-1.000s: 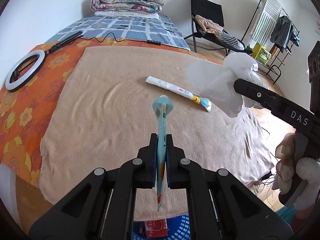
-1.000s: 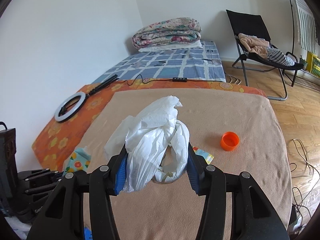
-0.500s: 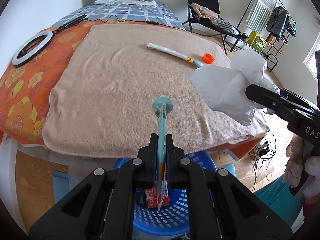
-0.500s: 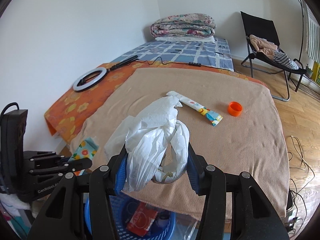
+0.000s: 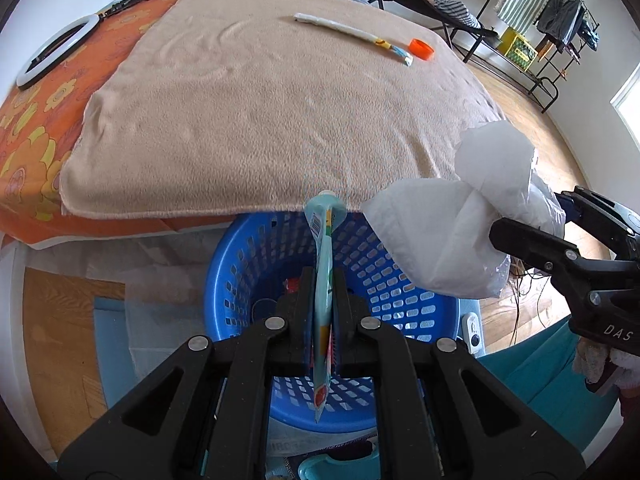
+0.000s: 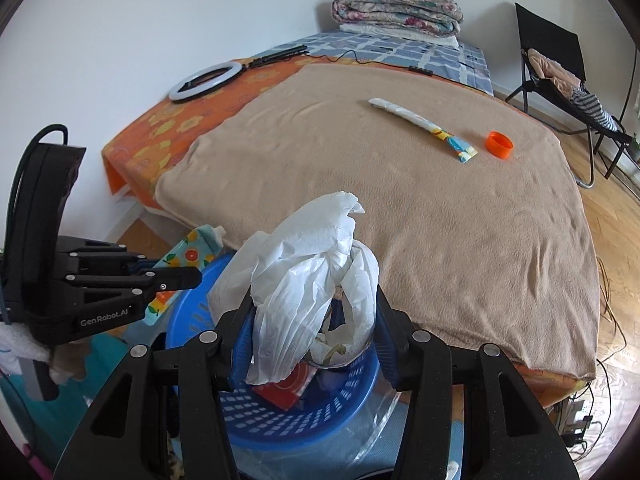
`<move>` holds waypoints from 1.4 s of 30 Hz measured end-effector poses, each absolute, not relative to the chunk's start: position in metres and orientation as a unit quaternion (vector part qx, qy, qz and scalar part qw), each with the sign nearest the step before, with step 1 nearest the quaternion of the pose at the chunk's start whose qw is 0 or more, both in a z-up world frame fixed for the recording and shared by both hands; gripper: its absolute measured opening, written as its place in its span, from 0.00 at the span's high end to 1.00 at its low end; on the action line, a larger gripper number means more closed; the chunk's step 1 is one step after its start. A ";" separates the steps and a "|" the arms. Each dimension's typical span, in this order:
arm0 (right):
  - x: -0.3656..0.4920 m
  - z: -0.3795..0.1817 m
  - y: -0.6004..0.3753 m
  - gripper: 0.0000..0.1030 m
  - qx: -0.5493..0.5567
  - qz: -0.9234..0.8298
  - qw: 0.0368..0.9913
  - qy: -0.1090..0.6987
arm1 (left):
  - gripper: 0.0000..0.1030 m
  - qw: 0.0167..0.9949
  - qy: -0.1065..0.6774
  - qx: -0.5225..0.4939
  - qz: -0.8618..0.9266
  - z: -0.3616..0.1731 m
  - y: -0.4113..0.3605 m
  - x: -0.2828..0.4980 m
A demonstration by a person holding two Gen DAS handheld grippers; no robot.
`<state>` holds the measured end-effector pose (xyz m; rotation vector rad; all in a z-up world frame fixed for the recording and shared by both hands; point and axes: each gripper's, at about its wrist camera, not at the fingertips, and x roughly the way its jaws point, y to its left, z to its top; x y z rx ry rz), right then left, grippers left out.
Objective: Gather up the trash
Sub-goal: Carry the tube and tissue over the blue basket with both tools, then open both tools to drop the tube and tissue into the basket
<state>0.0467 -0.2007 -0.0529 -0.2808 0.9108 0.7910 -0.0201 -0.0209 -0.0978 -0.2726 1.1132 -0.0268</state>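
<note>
My left gripper (image 5: 323, 280) is shut on a flat light-blue pouch (image 5: 325, 248) with fruit prints, held upright over the blue plastic basket (image 5: 248, 280) on the floor. It also shows in the right wrist view (image 6: 188, 276) with the pouch (image 6: 192, 248). My right gripper (image 6: 312, 312) is shut on a crumpled white plastic bag (image 6: 308, 272), above the basket (image 6: 320, 416). The bag (image 5: 444, 236) shows at the right in the left wrist view. A long white wrapper (image 5: 352, 36) and an orange cap (image 5: 422, 49) lie on the beige blanket (image 5: 260, 112).
The basket holds a red packet (image 6: 288, 388) and other trash. A ring light (image 6: 204, 80) lies on the orange flowered sheet at the left. A black chair (image 6: 560, 64) with clothes stands at the right on the wooden floor. Folded quilts (image 6: 396, 12) lie at the back.
Both grippers have drawn back from over the bed to above the blue basket at the bed's near edge, still holding the pouch and the bag.
</note>
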 end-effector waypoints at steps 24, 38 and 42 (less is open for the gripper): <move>0.031 -0.120 -0.183 0.52 -0.181 0.384 0.765 0.485 | 0.95 0.801 0.584 -0.132 0.000 -0.159 -0.016 -0.018; 0.037 -0.134 -0.178 0.49 -0.176 0.376 0.750 0.514 | 0.95 0.790 0.599 -0.130 0.006 -0.173 -0.016 -0.013; 0.038 -0.134 -0.177 0.49 -0.177 0.375 0.750 0.516 | 0.95 0.789 0.600 -0.131 0.012 -0.173 -0.015 -0.013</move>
